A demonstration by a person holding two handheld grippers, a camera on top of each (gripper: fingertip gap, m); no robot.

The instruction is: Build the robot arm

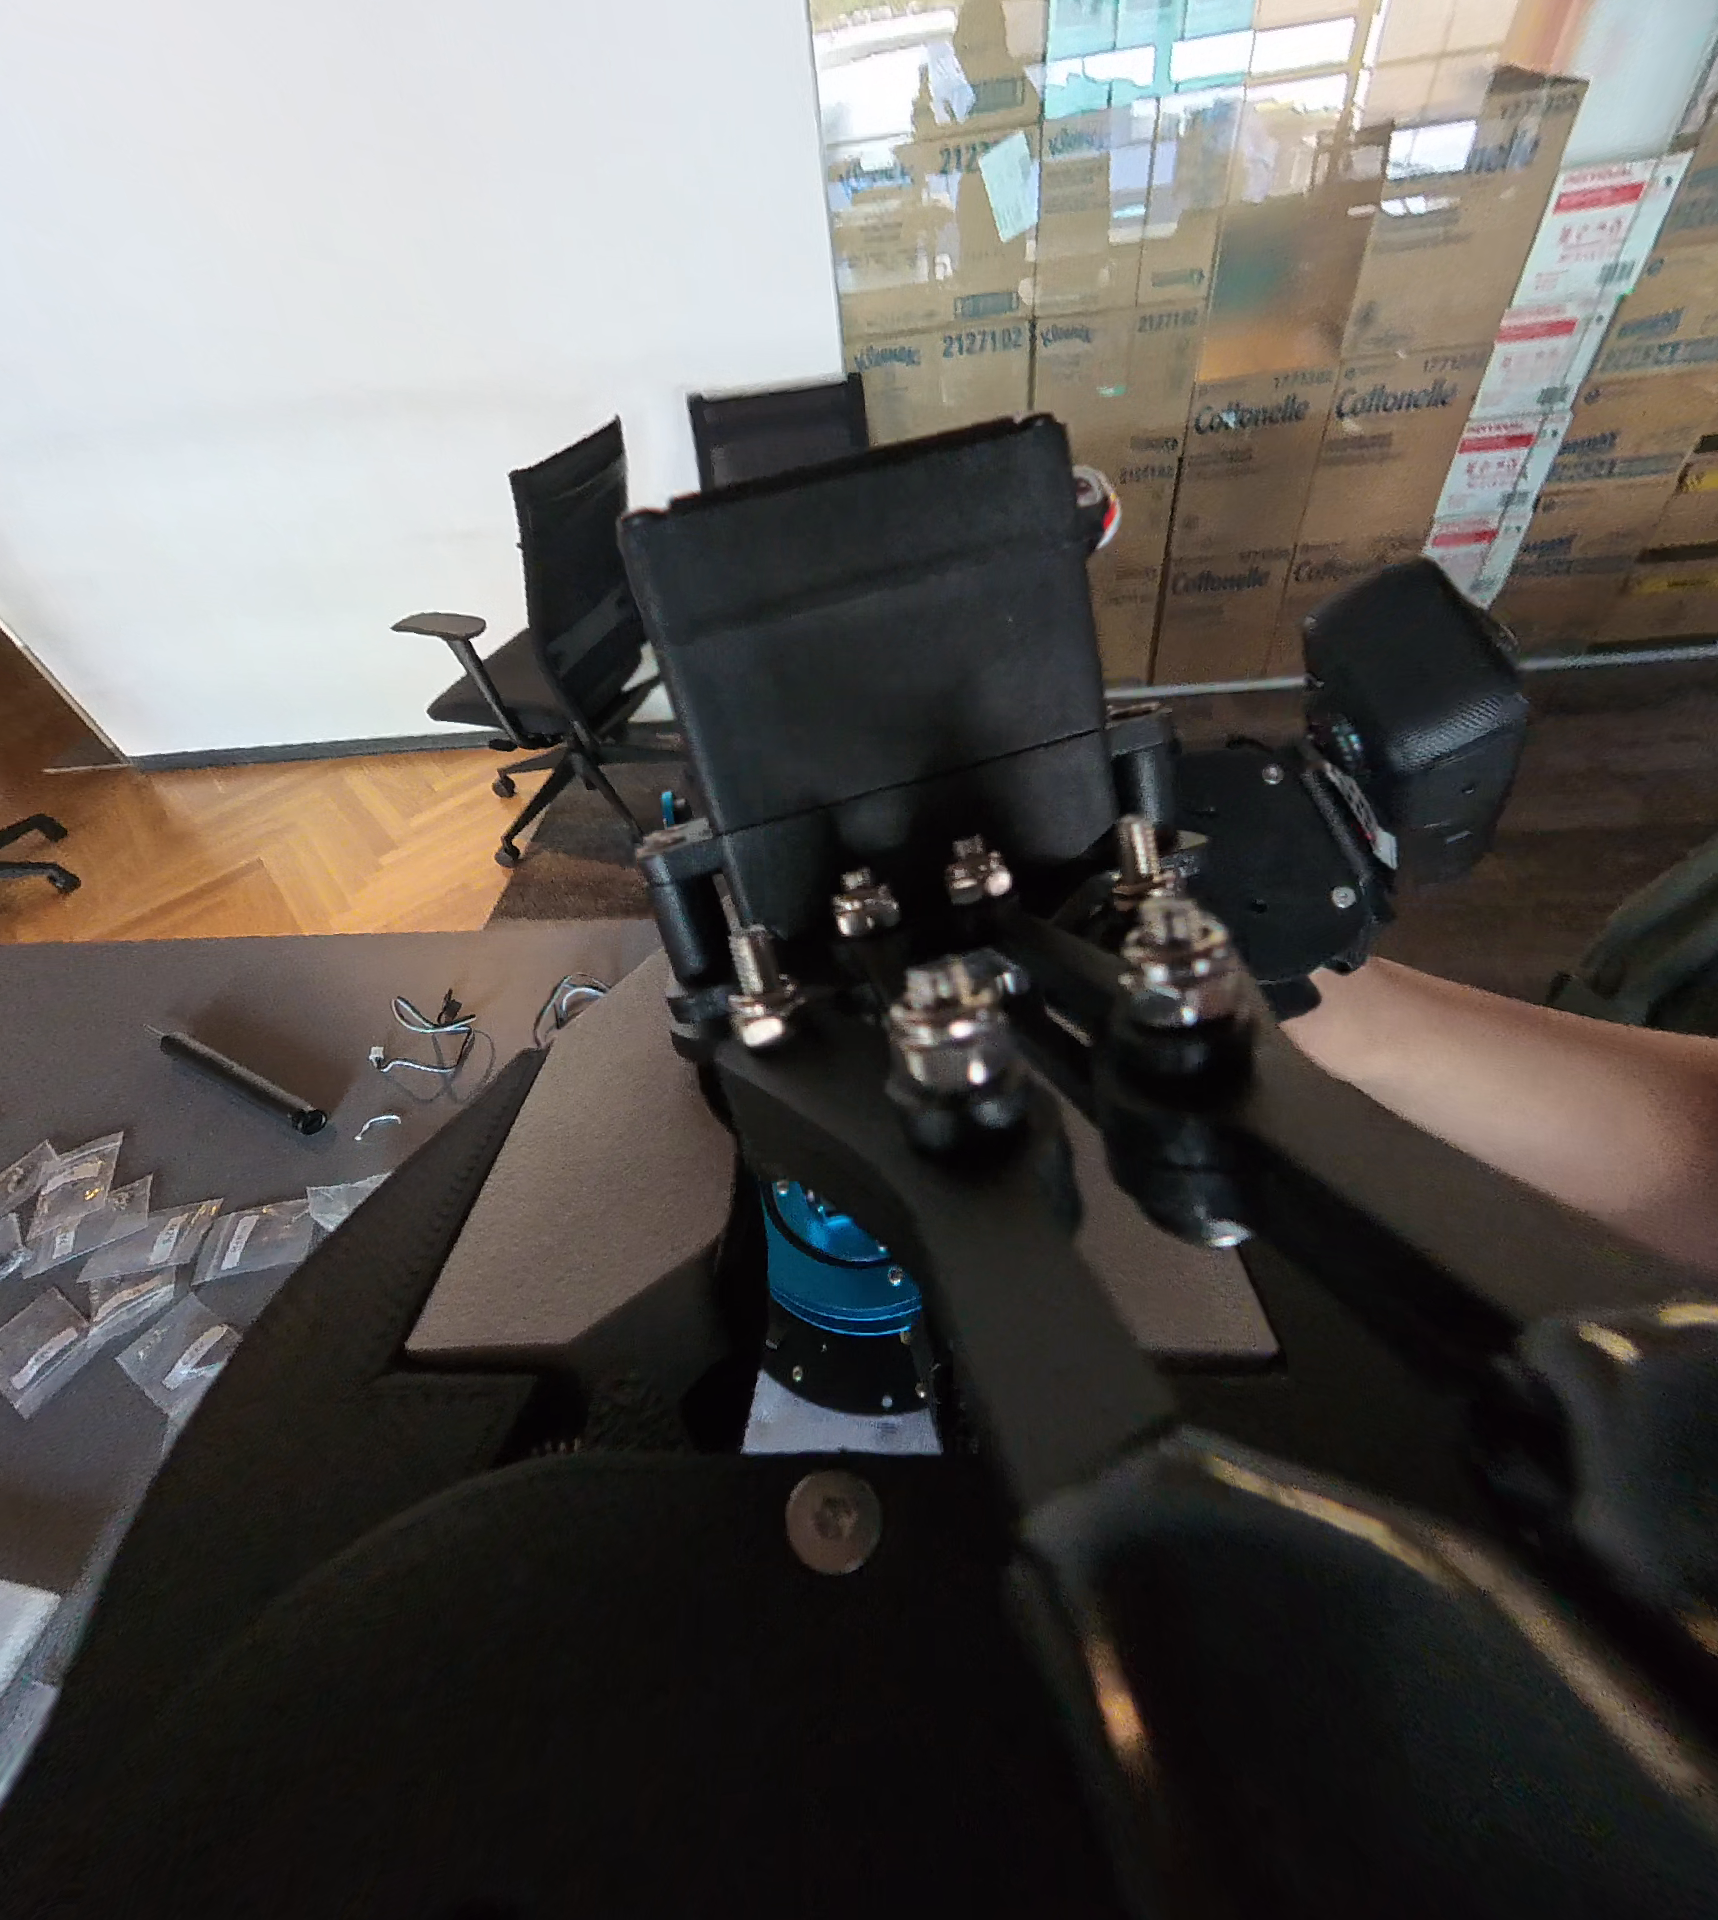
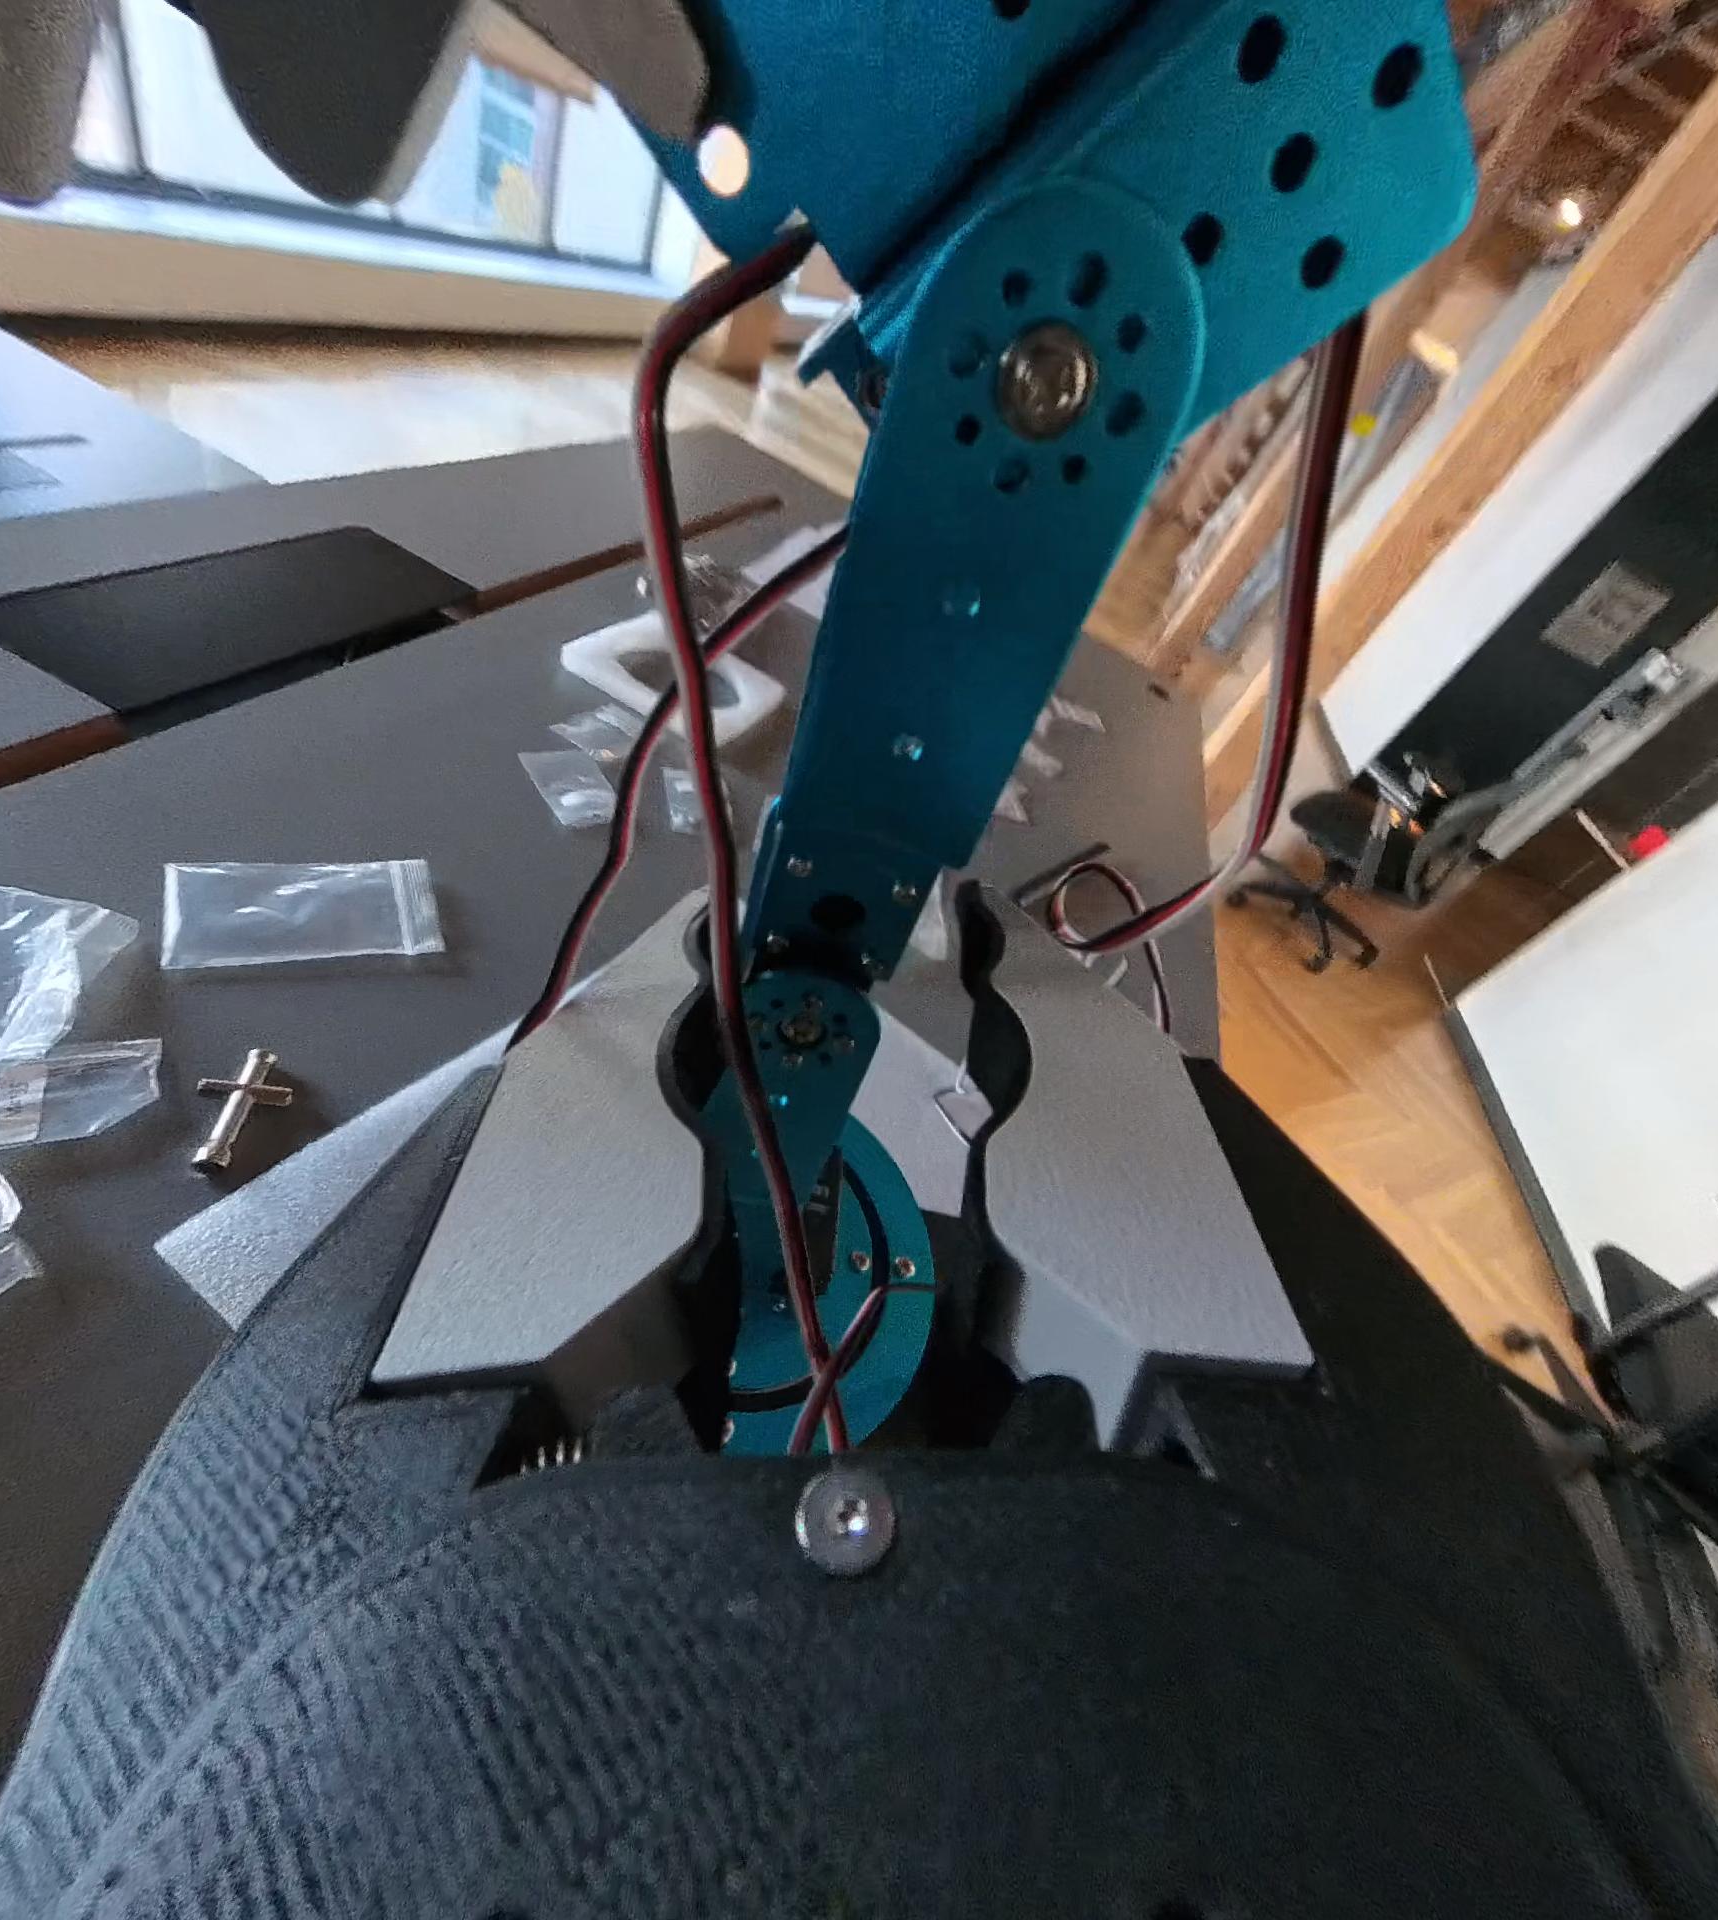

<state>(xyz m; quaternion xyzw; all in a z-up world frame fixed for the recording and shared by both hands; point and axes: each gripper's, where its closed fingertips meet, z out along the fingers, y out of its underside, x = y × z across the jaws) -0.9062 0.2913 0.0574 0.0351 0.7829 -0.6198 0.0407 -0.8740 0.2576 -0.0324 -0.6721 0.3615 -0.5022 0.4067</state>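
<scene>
A small blue metal robot arm (image 2: 938,644) with red, black and white servo wires (image 2: 673,582) stands on the dark table (image 2: 211,748). My right gripper (image 2: 834,914) has its jaws drawn in on the arm's lower link, above a blue disc (image 2: 876,1340). In the left wrist view the arm's black claw with silver bolts (image 1: 948,1018) and its black servo box (image 1: 876,644) fill the middle. My left gripper (image 1: 834,1091) has its jaws drawn in on the blue base (image 1: 834,1278); its right finger is largely hidden. The right gripper's body (image 1: 1406,717) and a bare forearm (image 1: 1561,1101) show at right.
Several small clear bags (image 1: 76,1247) lie on the table, also in the right wrist view (image 2: 299,914). With them are a black rod (image 1: 242,1081), loose wires (image 1: 439,1029), a cross-shaped metal wrench (image 2: 242,1101) and a white plastic part (image 2: 668,675). Office chairs (image 1: 564,644) and stacked cartons (image 1: 1354,312) stand beyond. My right fingertips sit around 10 cm from my left ones.
</scene>
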